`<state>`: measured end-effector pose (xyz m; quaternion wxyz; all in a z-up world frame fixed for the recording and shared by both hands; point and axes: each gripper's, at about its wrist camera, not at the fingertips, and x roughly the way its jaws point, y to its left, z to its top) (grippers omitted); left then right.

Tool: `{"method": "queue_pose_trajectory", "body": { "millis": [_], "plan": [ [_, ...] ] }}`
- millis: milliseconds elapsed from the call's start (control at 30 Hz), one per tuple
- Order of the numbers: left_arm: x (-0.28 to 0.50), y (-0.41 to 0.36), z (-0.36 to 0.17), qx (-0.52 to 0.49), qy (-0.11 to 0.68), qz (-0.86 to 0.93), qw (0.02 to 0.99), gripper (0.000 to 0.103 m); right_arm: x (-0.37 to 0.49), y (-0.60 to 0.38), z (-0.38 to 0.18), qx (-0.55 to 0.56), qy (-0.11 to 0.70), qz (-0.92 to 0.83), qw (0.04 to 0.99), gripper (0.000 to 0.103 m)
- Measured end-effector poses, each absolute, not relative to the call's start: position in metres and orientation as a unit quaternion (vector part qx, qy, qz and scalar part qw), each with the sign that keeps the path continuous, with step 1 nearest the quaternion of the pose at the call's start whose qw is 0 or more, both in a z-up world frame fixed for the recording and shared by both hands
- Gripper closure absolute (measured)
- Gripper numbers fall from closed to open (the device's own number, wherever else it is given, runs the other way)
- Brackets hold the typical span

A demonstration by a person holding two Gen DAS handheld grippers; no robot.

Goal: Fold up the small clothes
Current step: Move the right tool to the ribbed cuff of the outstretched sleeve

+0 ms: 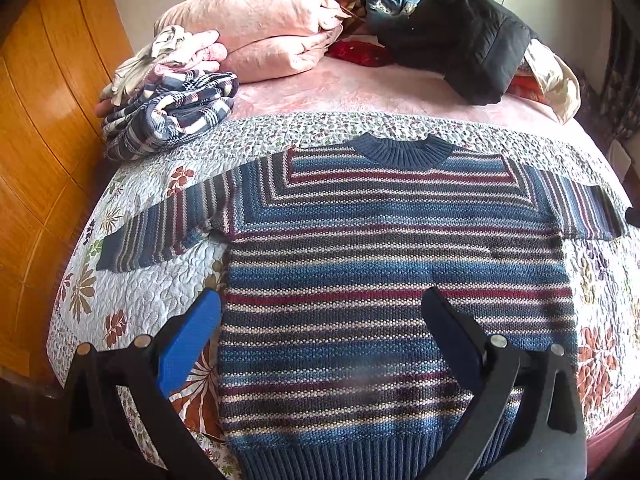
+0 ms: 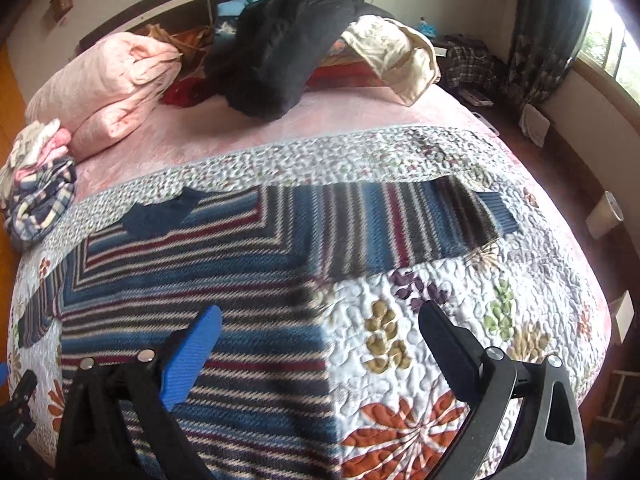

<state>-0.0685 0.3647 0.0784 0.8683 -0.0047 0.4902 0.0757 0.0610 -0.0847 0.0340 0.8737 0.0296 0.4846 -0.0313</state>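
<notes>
A striped knit sweater (image 1: 392, 264) in blue, maroon and cream lies flat on a floral quilt (image 1: 132, 300), collar at the far side, both sleeves spread out. My left gripper (image 1: 324, 312) hovers open over the sweater's lower left part, near its hem, holding nothing. In the right wrist view the same sweater (image 2: 192, 280) fills the left half, with its right sleeve (image 2: 420, 220) stretched toward the bed's edge. My right gripper (image 2: 320, 320) is open above the sweater's right side seam, one finger over the knit and the other over the quilt (image 2: 500, 280).
A pile of folded plaid and pink clothes (image 1: 172, 96) sits at the back left. A pink folded duvet (image 1: 260, 24) and a black jacket (image 1: 460, 40) lie near the headboard. A wooden wardrobe (image 1: 44, 120) stands left. The bed's right edge drops to the floor (image 2: 592, 200).
</notes>
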Motion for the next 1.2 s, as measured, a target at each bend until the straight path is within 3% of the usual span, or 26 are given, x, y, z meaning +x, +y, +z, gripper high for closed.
{"method": "queue_pose_trajectory", "body": {
  "millis": [267, 600, 1200],
  "plan": [
    [-0.059, 0.356, 0.086, 0.007, 0.476, 0.084, 0.876, 0.003, 0.142, -0.182, 0.011, 0.061, 0.496, -0.082, 0.862, 0.004],
    [-0.035, 0.333, 0.08, 0.024, 0.474, 0.083, 0.876, 0.003, 0.207, -0.311, -0.075, 0.105, 0.548, -0.139, 0.818, 0.005],
    [0.11, 0.233, -0.003, 0.001, 0.489, 0.047, 0.871, 0.003, 0.24, -0.379, -0.15, 0.134, 0.591, -0.109, 0.788, 0.009]
  ]
}}
